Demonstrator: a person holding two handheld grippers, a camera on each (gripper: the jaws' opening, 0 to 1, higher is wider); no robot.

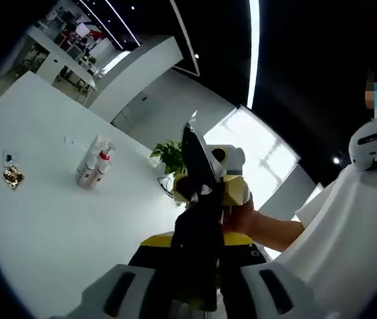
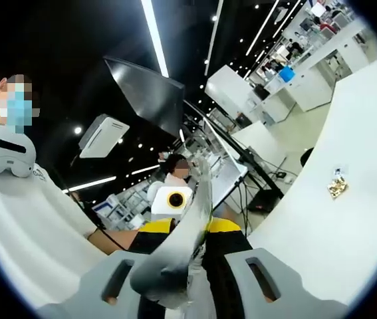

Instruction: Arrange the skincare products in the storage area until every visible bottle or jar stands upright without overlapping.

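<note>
Jaws of the left gripper [image 1: 196, 292] rise grey from the bottom edge of the left gripper view, set well apart. A dark, flat, backlit strip [image 1: 198, 219] stands between them and reaches up to frame centre; whether the jaws press on it cannot be told. Behind the strip, at centre, a hand [image 1: 241, 214] holds the yellow-and-black right gripper. Left of centre, a small cluster of white bottles [image 1: 95, 163], one with a red cap, stands close together on the white table [image 1: 55, 226]. A small gold object [image 1: 12, 177] lies at the far left, well apart from them. A green plant [image 1: 170, 156] sits just beyond the table's far edge.

In the right gripper view, the right gripper [image 2: 191, 282] likewise shows its jaws apart at the bottom. A silvery, crinkled strip [image 2: 175, 256] rises between them; contact cannot be told. The gold object [image 2: 338, 188] lies on the table [image 2: 334, 246] at the right.
</note>
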